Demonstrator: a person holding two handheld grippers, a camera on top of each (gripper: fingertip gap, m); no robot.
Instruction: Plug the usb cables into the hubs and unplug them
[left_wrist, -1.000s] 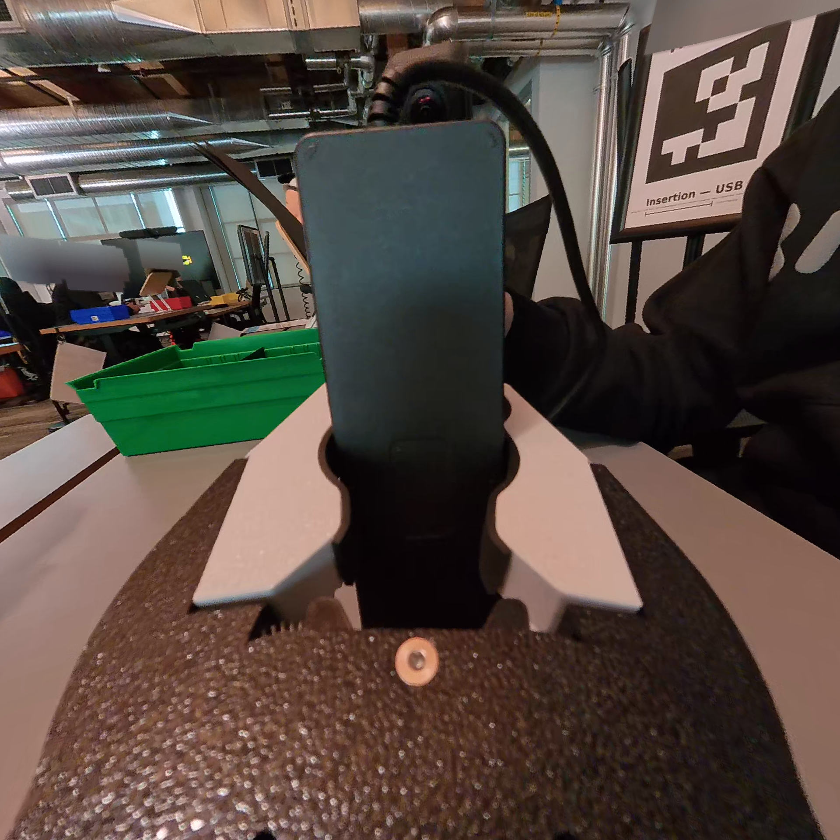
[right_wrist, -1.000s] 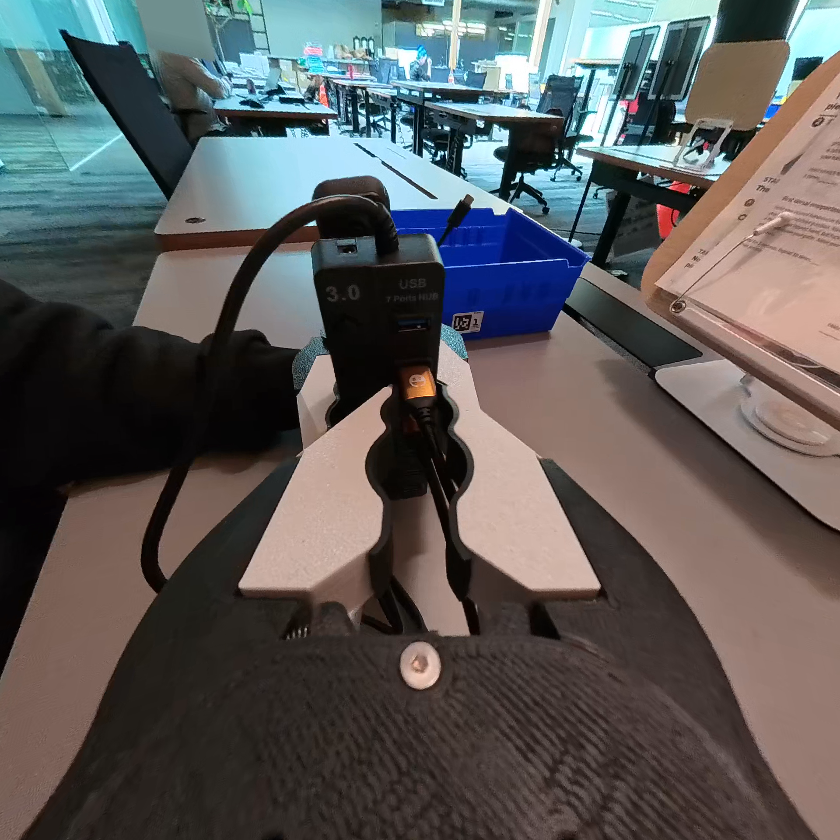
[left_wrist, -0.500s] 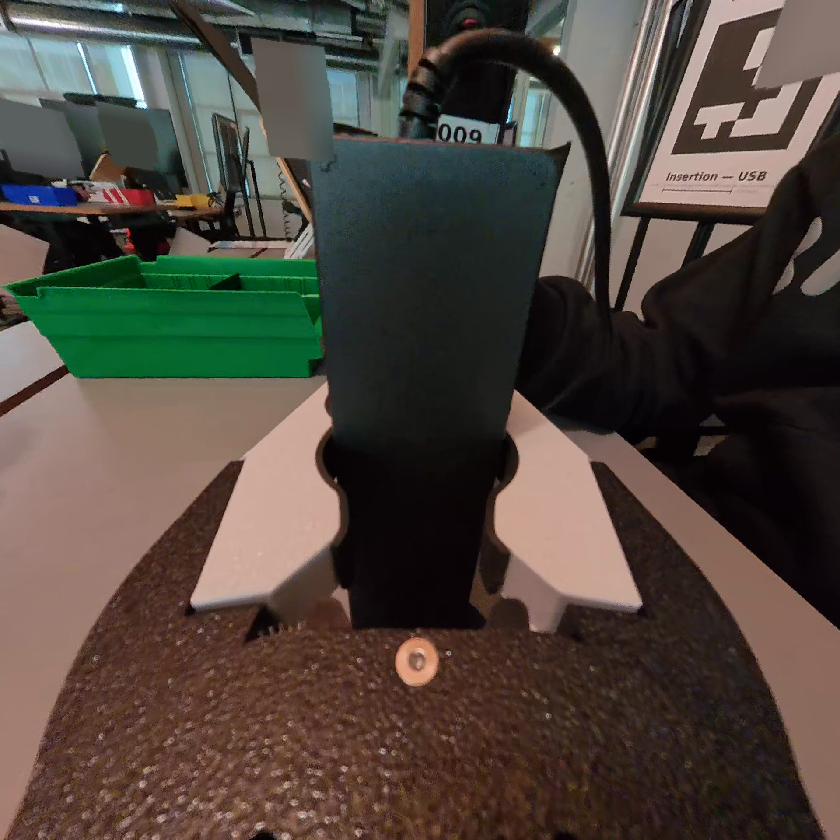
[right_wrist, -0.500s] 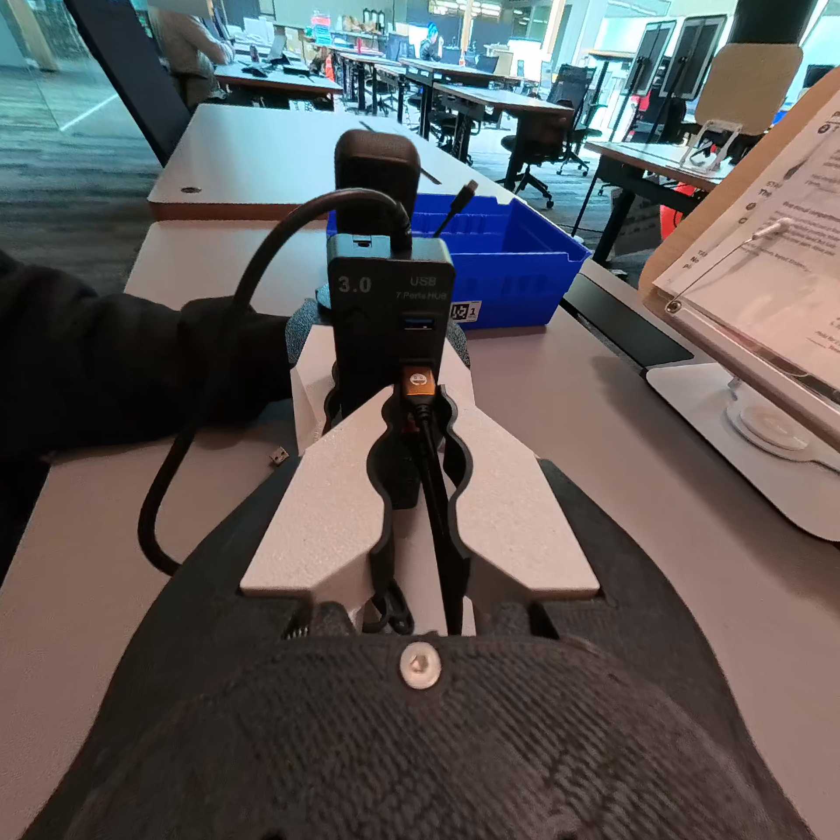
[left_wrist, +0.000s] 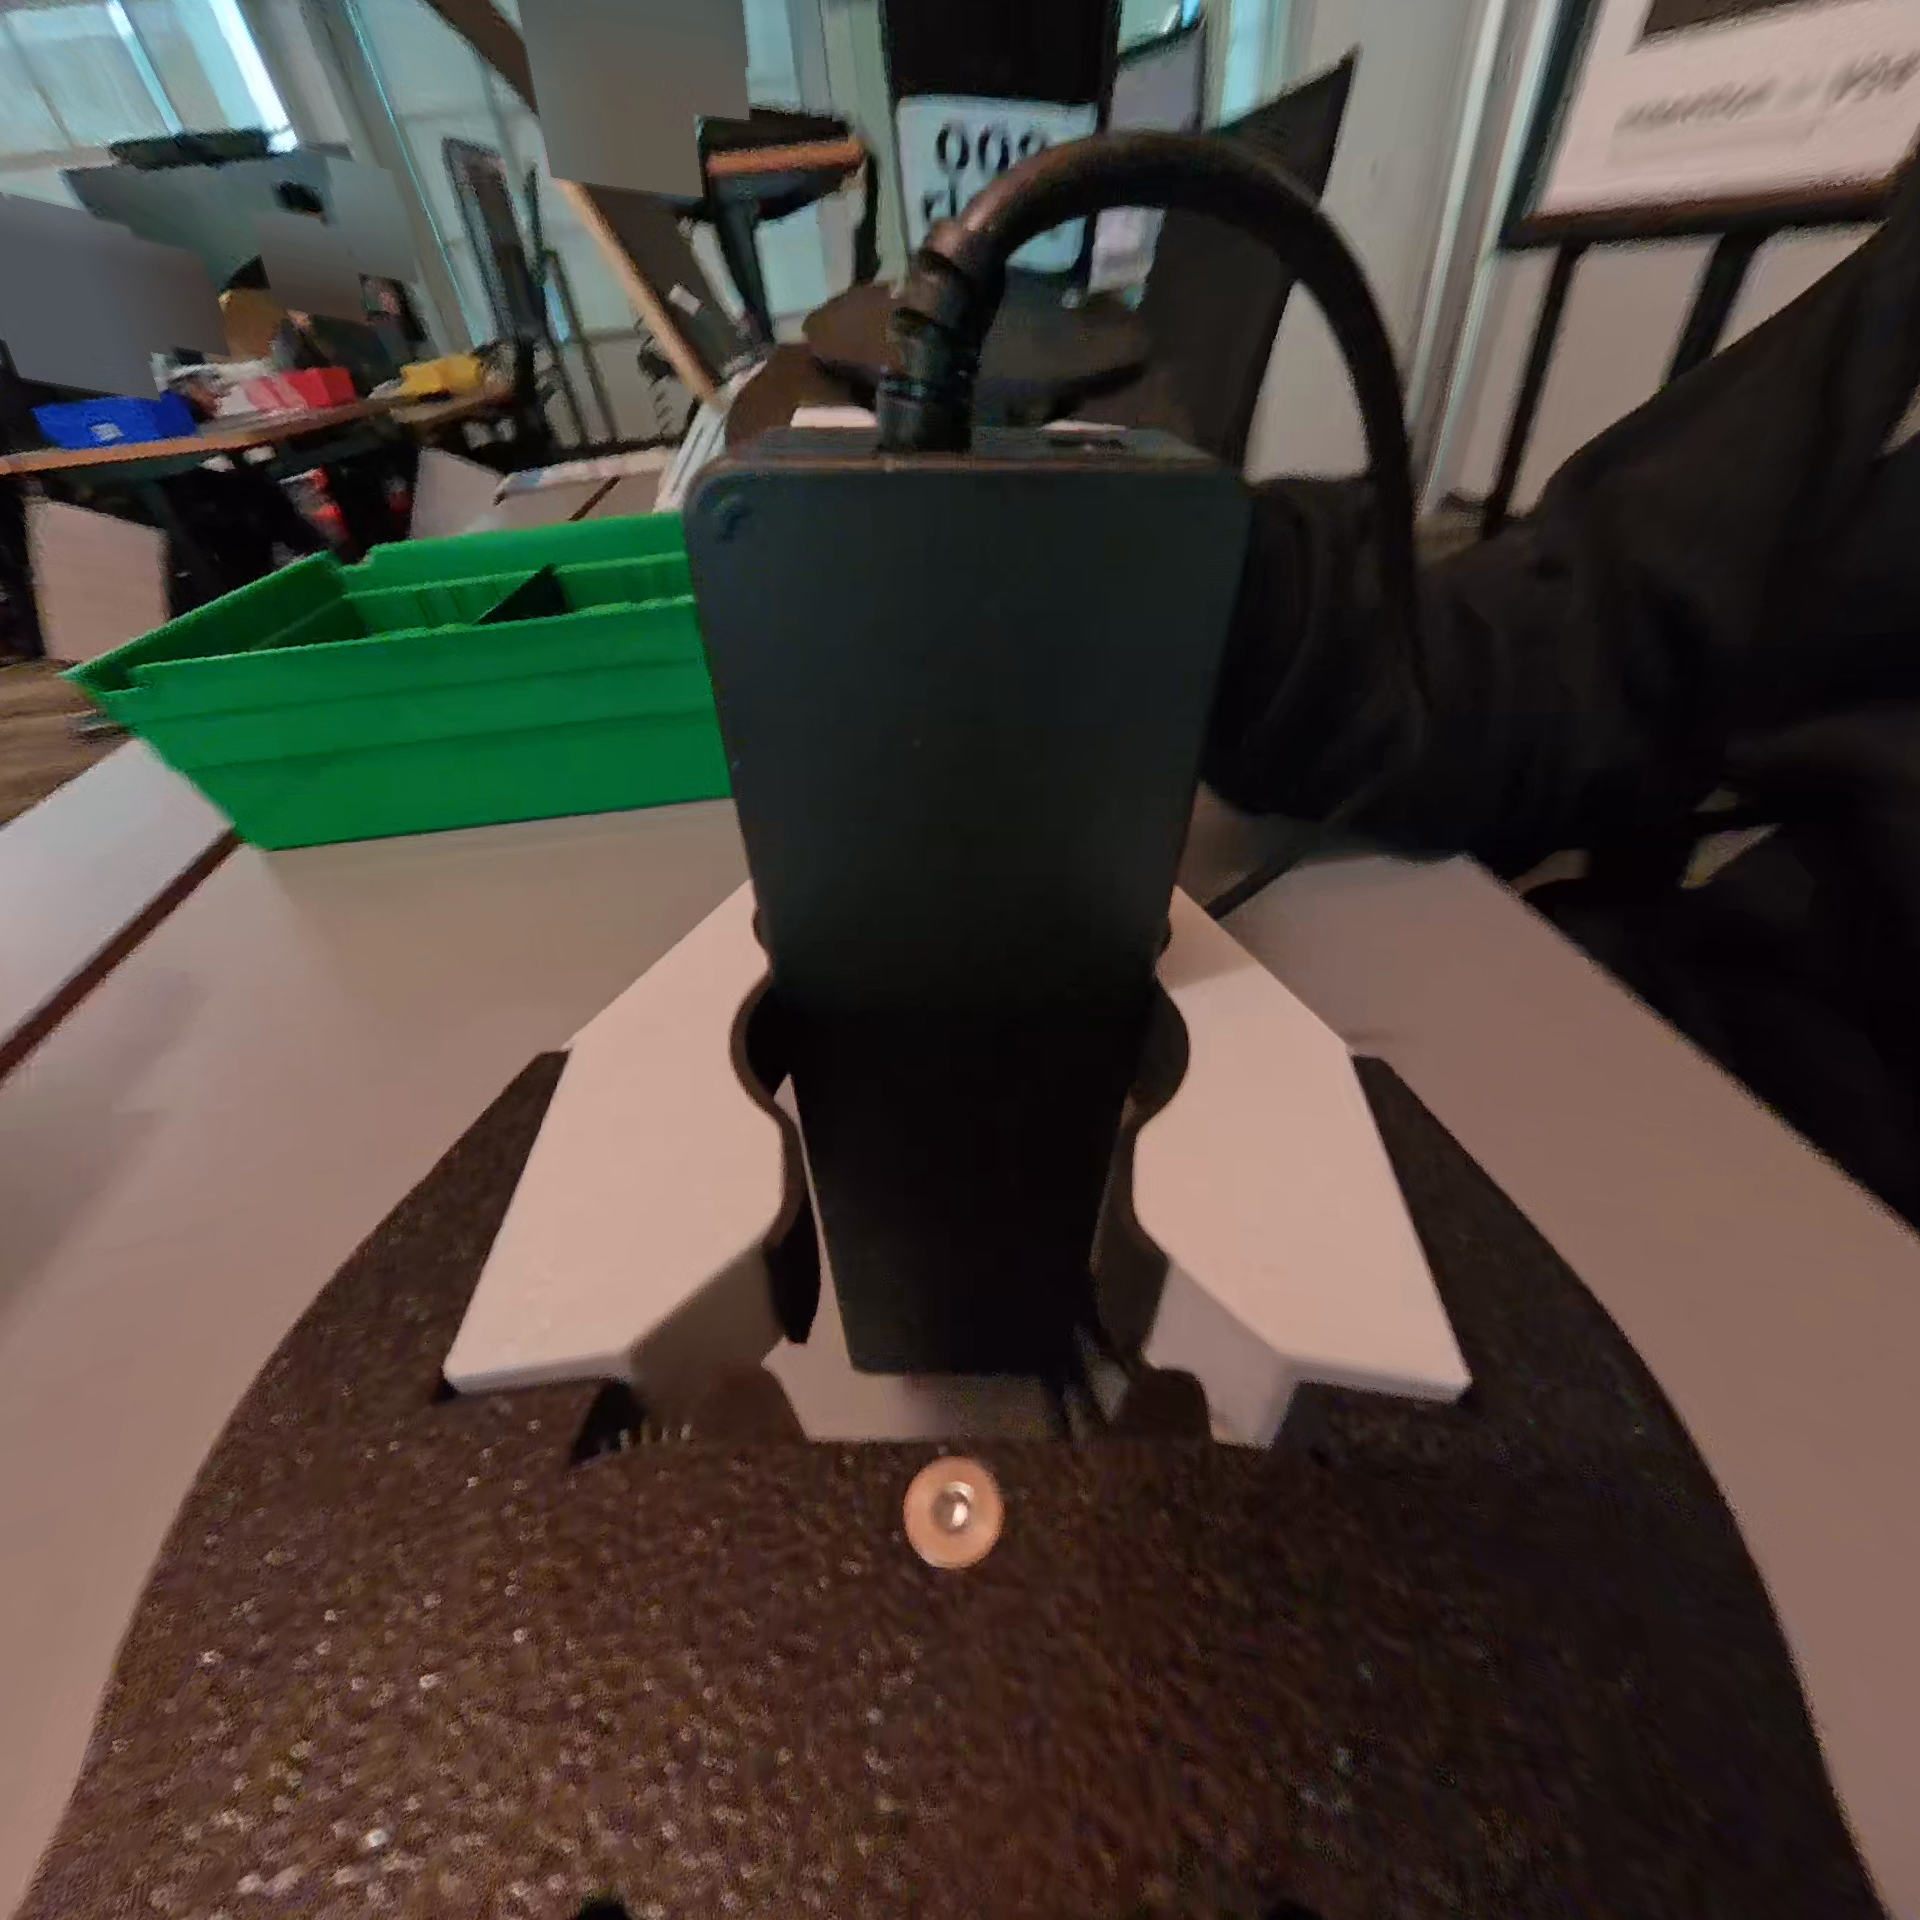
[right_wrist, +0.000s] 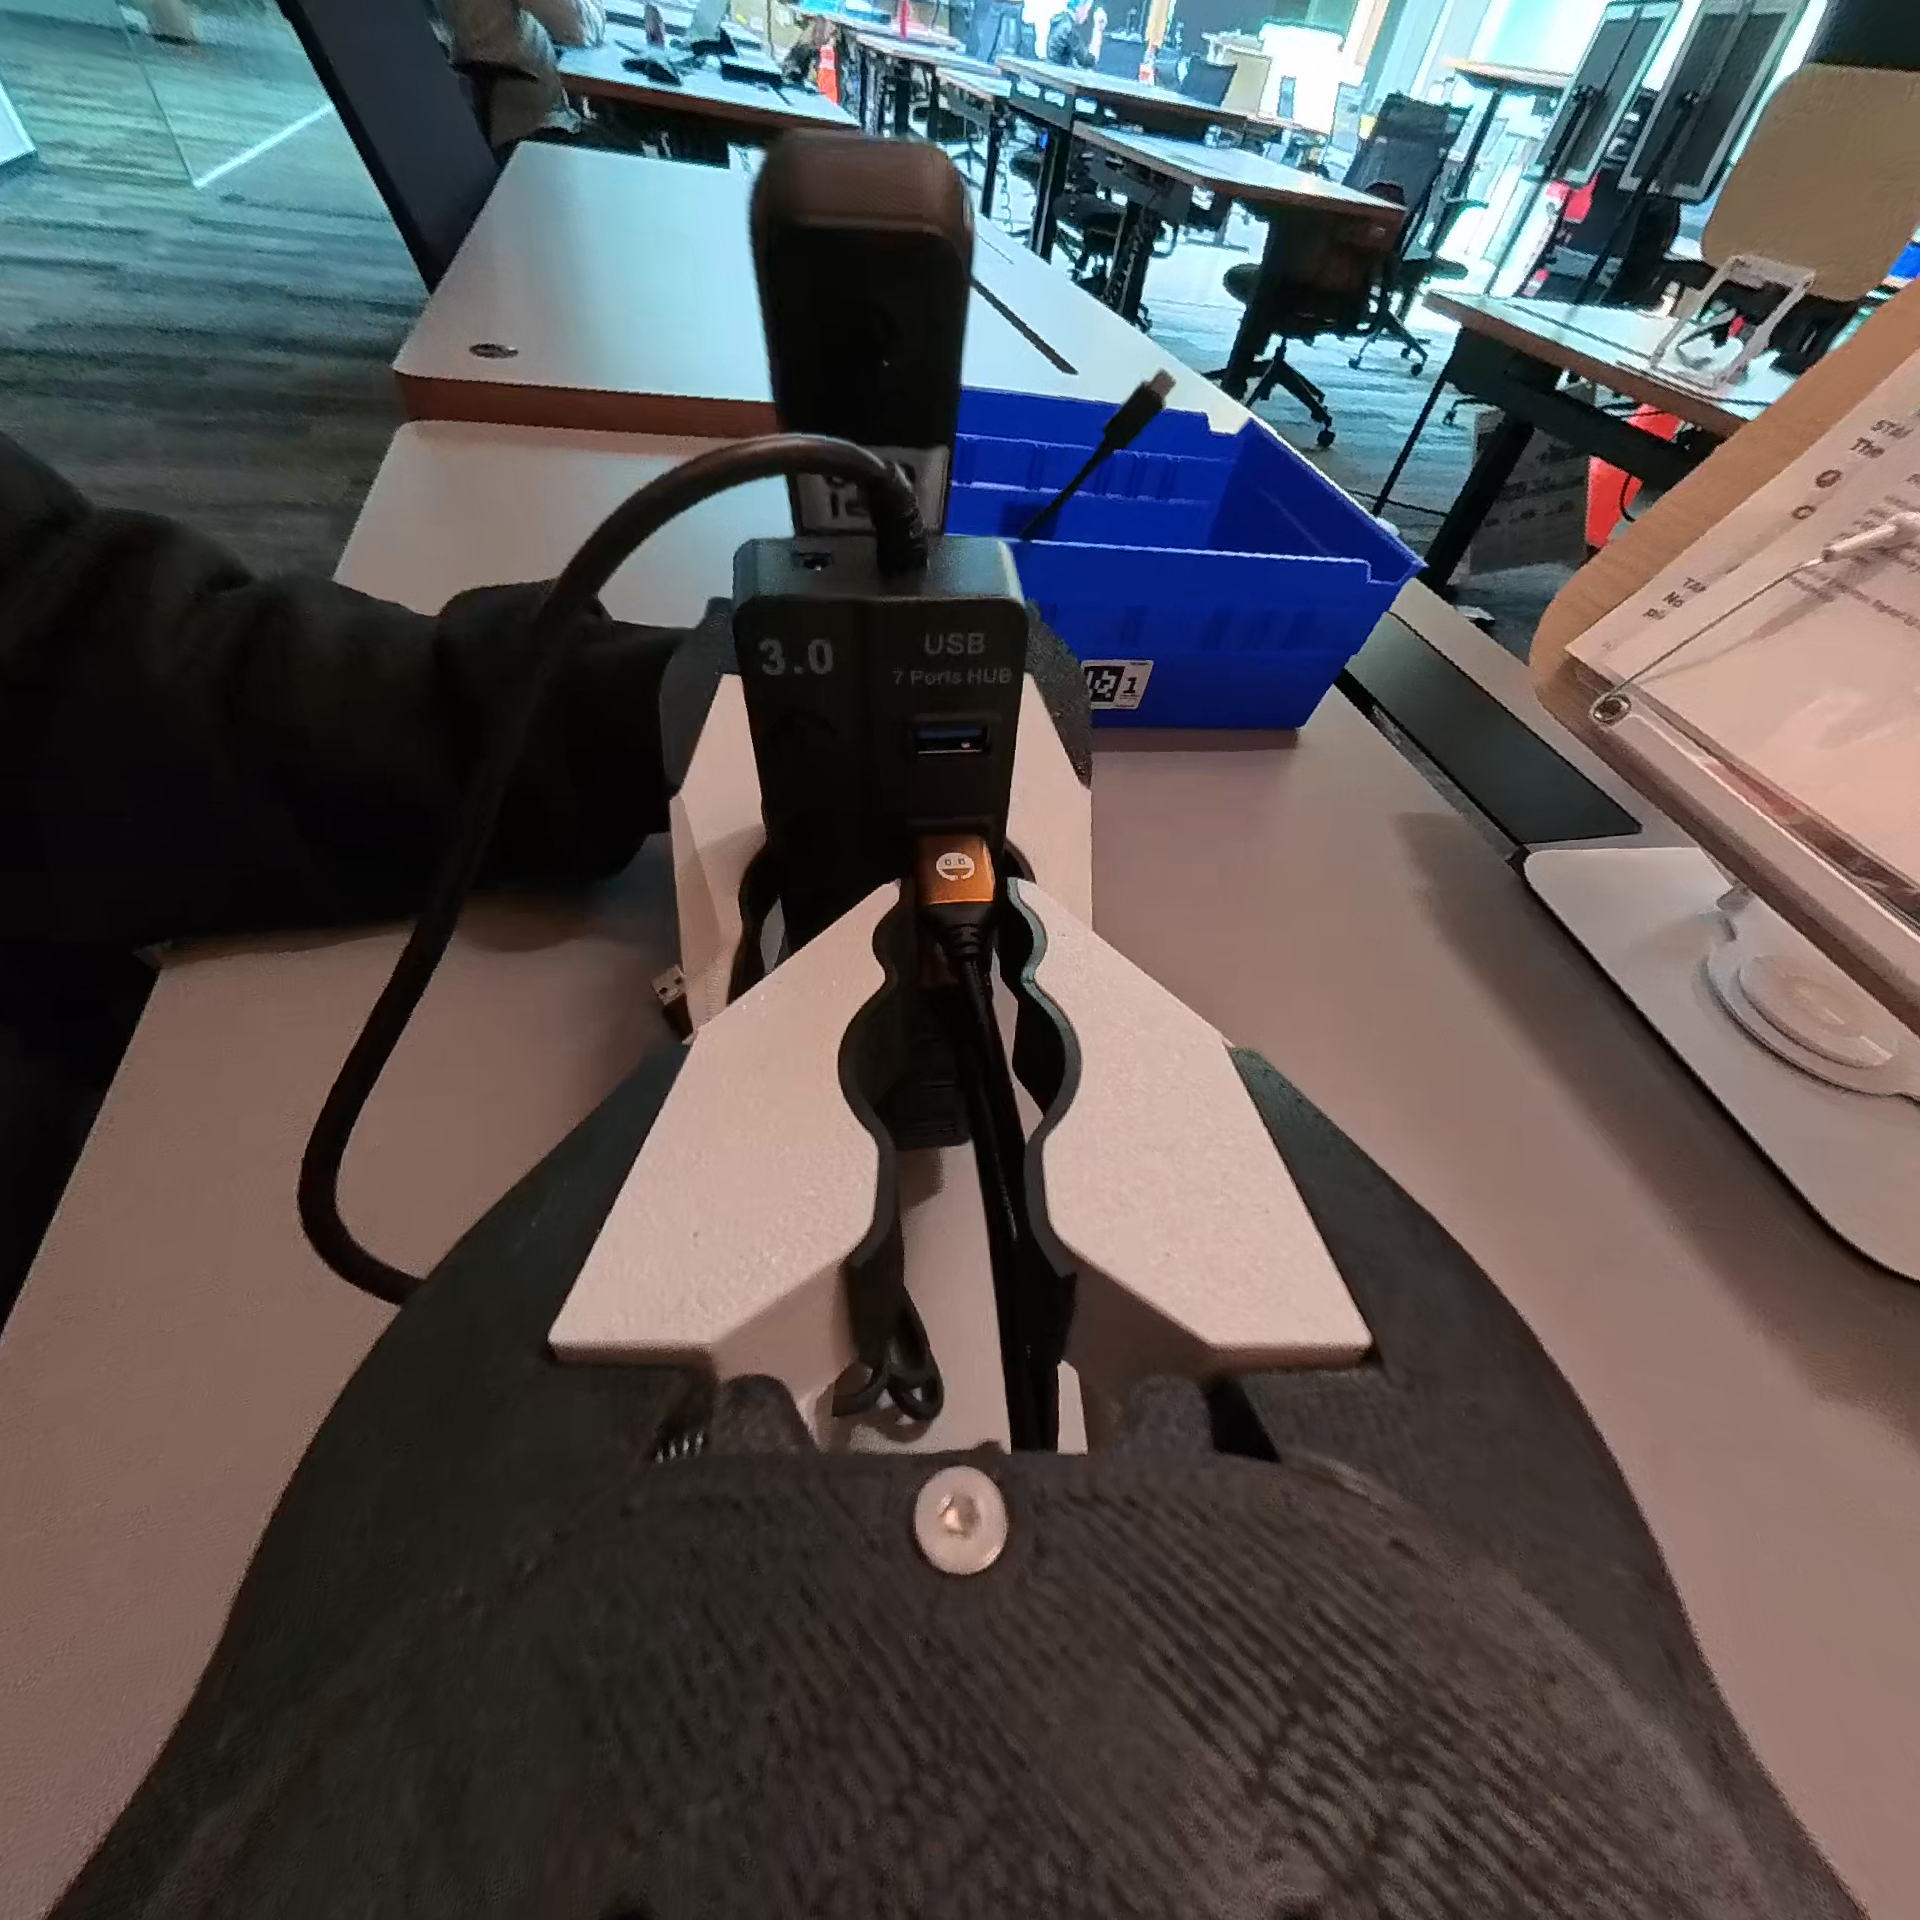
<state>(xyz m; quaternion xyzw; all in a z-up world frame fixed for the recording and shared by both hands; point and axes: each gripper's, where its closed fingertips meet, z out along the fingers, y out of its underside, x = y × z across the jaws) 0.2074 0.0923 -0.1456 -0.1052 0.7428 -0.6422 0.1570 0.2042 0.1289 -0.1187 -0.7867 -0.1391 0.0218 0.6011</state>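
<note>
My left gripper is shut on a black USB hub and holds it upright, its plain back facing this camera. The hub's own thick cable arcs from its top to the right. In the right wrist view the hub's port face shows, with the left gripper's white fingers on either side. My right gripper is shut on an orange USB plug with a thin black cable, seated in the hub's second port. The blue port above it is free.
A green bin stands on the grey table to the left. A blue bin holding a cable is behind the hub, and a document stand is at the right. A person's black sleeve lies left. The hub cable's loose end rests on the table.
Both grippers have tipped down toward the table, and the hub now looks closer in the right view. The orange plug stays in the same port. Both grips are unchanged.
</note>
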